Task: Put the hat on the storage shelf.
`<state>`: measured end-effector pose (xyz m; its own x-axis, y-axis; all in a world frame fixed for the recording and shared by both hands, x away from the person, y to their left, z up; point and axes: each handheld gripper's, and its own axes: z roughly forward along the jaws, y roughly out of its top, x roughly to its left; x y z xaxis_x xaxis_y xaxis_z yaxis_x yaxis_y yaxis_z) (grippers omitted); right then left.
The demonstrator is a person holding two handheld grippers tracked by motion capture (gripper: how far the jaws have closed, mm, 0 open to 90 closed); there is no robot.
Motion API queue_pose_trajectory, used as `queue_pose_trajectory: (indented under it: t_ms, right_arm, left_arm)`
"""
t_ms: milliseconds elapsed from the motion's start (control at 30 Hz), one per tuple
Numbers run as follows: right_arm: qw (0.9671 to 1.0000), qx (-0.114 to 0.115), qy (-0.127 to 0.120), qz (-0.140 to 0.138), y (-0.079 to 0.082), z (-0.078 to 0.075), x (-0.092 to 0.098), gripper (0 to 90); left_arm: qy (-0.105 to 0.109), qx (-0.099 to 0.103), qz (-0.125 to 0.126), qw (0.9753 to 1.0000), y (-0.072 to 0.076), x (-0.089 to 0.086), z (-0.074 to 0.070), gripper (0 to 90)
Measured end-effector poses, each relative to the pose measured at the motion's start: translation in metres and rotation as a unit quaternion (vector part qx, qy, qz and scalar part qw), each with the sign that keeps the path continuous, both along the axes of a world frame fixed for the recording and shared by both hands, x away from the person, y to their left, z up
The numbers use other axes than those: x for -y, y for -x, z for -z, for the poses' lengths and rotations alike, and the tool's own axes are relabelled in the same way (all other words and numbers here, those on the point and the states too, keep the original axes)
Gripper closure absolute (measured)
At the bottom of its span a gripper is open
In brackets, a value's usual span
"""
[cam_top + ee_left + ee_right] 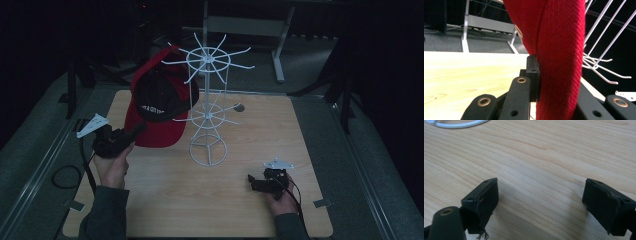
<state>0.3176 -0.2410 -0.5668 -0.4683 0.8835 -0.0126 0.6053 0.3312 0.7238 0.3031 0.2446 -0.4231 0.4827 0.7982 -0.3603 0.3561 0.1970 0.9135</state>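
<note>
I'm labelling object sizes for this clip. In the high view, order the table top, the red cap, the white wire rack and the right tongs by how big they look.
1. Table top
2. White wire rack, tall but thin; close to the cap, so that pair is unsure
3. Red cap
4. Right tongs

Two black hand-held grippers, left gripper (131,133) and right gripper (251,181), each with a grey three-cornered top plate, a trailing black cable, brass-ringed pivot holes and square jaw pads; dark grey-green long sleeves.
</note>
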Motion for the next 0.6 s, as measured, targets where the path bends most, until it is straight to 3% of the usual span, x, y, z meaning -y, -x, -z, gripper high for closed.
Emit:
queue_pose_trajectory:
  t_ms: [267,467,600]
  right_arm:
    - [1.0000,0.000,0.000,-0.001,0.0001,0.0000,0.0000,13.4]
    - [1.0000,0.000,0.000,0.000,0.0001,0.0001,0.0000,13.4]
    - [1.0000,0.000,0.000,0.000,0.0001,0.0000,0.0000,13.4]
  left_arm:
    - [0.011,-0.007,0.014,0.9998,-0.0001,-0.0020,0.0034,70.0]
    - [0.002,-0.015,0.012,0.9998,-0.0004,-0.0014,0.0008,56.6]
    - [0.000,-0.017,0.007,0.9998,-0.0007,-0.0018,0.0009,52.7]
